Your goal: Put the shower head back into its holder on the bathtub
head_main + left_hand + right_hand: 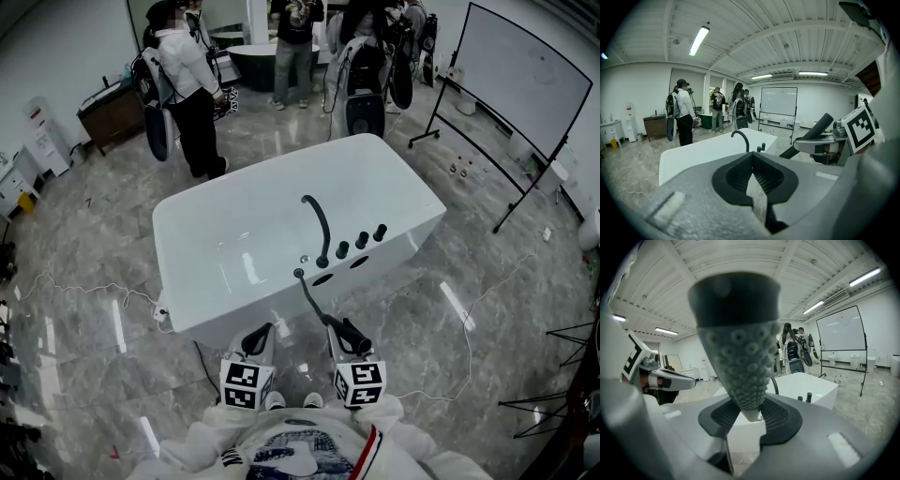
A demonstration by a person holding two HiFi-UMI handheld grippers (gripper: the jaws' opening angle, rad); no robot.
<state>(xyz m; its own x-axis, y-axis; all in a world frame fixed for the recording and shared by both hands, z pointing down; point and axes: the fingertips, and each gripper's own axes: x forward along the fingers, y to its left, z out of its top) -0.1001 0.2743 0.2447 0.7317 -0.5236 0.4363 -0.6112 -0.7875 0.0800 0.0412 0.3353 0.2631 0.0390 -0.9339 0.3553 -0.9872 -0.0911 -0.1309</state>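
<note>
Head view looked down on a white tub (225, 239) standing on a grey floor (94, 281), with a black curved spout (321, 225) and three knobs (362, 240) on its near rim. Just short of that rim, close to the person's chest, the two grippers were held side by side. The right gripper (339, 330) was clamped on the shower head (356, 340), which sat outside the tub, its black hose (309, 295) running up to the rim near the spout's foot. Right gripper view bore the grip out: the pads pressed on the narrow lower end of the head, and its studded spray face rose large and close to the lens. The left gripper (260, 335) carried nothing; left gripper view showed its pad tips meeting, with nothing between them. Beyond the tub stood several people (192, 94) and, at right, a whiteboard (525, 75) on a stand. The holder itself I couldn't pick out.
</note>
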